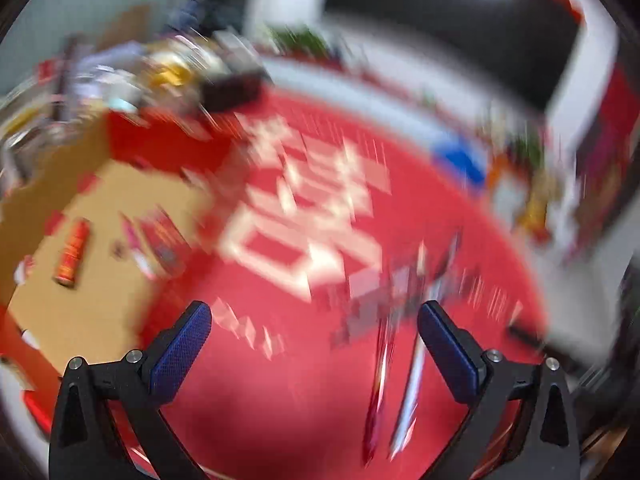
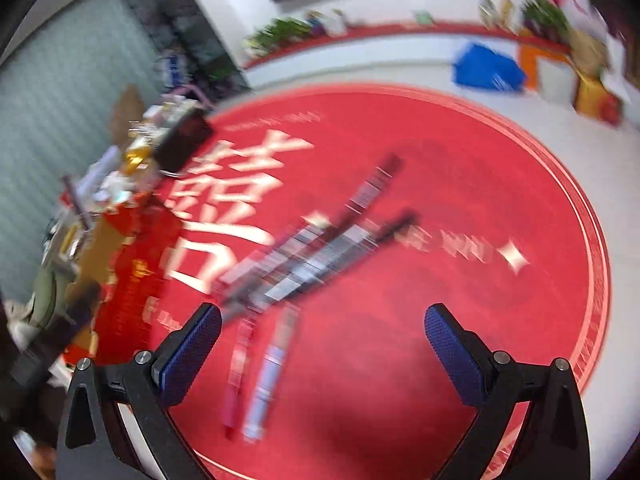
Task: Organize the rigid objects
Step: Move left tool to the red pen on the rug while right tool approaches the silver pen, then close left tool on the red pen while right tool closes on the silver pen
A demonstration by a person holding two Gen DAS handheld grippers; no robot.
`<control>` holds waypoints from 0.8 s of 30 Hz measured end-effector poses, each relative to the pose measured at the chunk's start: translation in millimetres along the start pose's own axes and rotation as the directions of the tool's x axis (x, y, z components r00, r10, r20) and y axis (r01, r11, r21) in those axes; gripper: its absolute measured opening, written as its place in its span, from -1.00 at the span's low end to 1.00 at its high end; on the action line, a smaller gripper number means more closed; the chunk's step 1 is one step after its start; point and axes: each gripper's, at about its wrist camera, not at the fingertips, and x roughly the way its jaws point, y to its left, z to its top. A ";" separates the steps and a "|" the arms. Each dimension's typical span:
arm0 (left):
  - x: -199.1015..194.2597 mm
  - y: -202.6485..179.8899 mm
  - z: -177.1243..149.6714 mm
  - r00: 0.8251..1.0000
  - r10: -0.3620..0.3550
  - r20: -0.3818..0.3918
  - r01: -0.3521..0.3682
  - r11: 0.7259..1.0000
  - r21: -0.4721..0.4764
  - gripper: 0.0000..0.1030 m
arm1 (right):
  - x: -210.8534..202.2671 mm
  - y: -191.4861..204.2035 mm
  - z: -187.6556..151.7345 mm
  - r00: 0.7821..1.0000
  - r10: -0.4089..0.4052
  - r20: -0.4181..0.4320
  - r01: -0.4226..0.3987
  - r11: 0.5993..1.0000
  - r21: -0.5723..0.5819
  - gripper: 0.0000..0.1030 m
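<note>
Red round mat [image 2: 460, 208]: covered most of the surface, printed with large white characters; its curved border ran along the right side in the right wrist view, with a pale surface [image 2: 624, 184] beyond it. The right half of the mat lay bare, open room between the gripper fingers and the border.

Cardboard sheet [image 1: 120, 240]: tan, at the mat's left edge in the left wrist view, carrying a small red-and-gold cylinder [image 1: 73, 253] lying on its side.

Clutter pile [image 2: 132, 168]: mixed small goods at the mat's far left edge, too blurred to itemise. Blue bag [image 2: 486, 68] stood beyond the far edge.

Dark striped sticks [image 2: 320, 248]: two long pieces crossing near the mat's middle, long axes running from lower left to upper right; heavily blurred.

Red pen [image 2: 236, 380] and pale pen [image 2: 268, 380]: side by side on the mat, just apart, nearly parallel, long axes pointing away from the camera with a slight rightward tilt.

Left gripper [image 1: 314, 320]: spread wide, nothing between its blue pads, hanging above the mat with the pens near its right finger.

Right gripper [image 2: 323, 322]: spread wide, holding nothing, the pens closer to its left finger.
</note>
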 end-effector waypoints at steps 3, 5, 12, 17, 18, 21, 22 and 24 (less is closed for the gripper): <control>28.5 -26.0 -24.1 0.993 0.081 -0.087 -0.069 0.989 0.132 0.99 | 5.5 -18.7 -10.7 0.998 -0.050 -0.031 0.050 0.999 -0.003 0.98; 36.4 -36.0 -30.5 0.991 0.087 -0.100 -0.071 0.984 0.161 0.99 | 10.4 -23.5 -15.2 0.997 -0.058 -0.054 0.057 0.998 -0.009 0.98; 67.1 -44.9 -38.8 0.975 0.167 -0.147 -0.140 0.974 0.180 1.00 | 10.2 -20.1 -21.1 0.997 -0.008 -0.078 0.006 1.000 -0.028 0.98; 60.7 -25.1 -38.1 0.951 0.295 -0.088 -0.280 0.947 0.157 1.00 | 23.1 4.5 -21.0 0.996 -0.040 -0.084 0.033 0.996 -0.085 0.98; 59.9 -20.1 -39.1 0.951 0.296 -0.088 -0.281 0.948 0.149 1.00 | 26.7 11.0 -21.9 0.995 -0.039 -0.090 0.030 0.995 -0.098 0.98; 57.0 -3.4 -41.5 0.956 0.268 -0.115 -0.257 0.961 0.100 1.00 | 39.1 35.0 -26.5 0.993 -0.060 -0.102 0.043 0.987 -0.156 0.98; 56.4 -1.5 -42.8 0.957 0.267 -0.117 -0.257 0.962 0.095 1.00 | 43.9 43.5 -28.4 0.992 -0.072 -0.105 0.052 0.983 -0.177 0.98; 53.6 1.4 -45.7 0.956 0.272 -0.107 -0.262 0.960 0.099 1.00 | 50.9 57.0 -32.0 0.990 -0.089 -0.109 0.065 0.975 -0.213 0.96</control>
